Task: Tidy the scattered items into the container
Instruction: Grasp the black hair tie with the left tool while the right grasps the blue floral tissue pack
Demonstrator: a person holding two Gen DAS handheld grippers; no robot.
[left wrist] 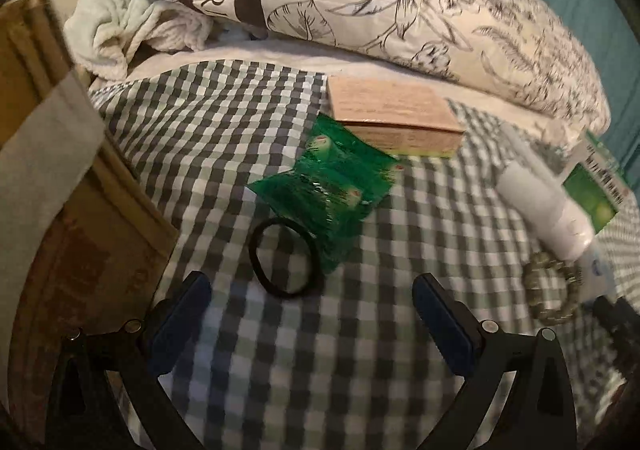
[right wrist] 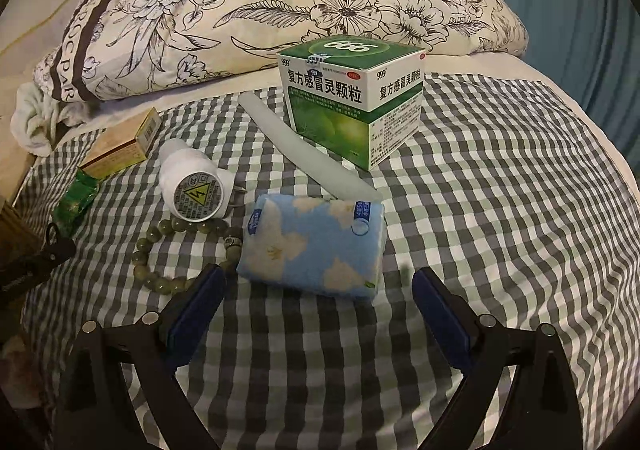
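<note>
The bed's checked sheet (right wrist: 480, 178) is matt woven cloth, lightly wrinkled. The flowered pillow (right wrist: 280, 6) is soft printed cloth; the pale towel (left wrist: 120, 26) beside it looks fluffy and rough. The green sachets (left wrist: 332, 186) are glossy crinkled plastic film. The hair tie (left wrist: 282, 258) is matt black elastic. The medicine box (right wrist: 352, 102) is smooth printed card with a slight sheen, the tan box (left wrist: 392, 118) matt card. The tissue pack (right wrist: 316, 246) has shiny plastic wrap. The bead bracelet (right wrist: 176, 250) looks polished. The white plug (right wrist: 192, 182) is smooth plastic.
</note>
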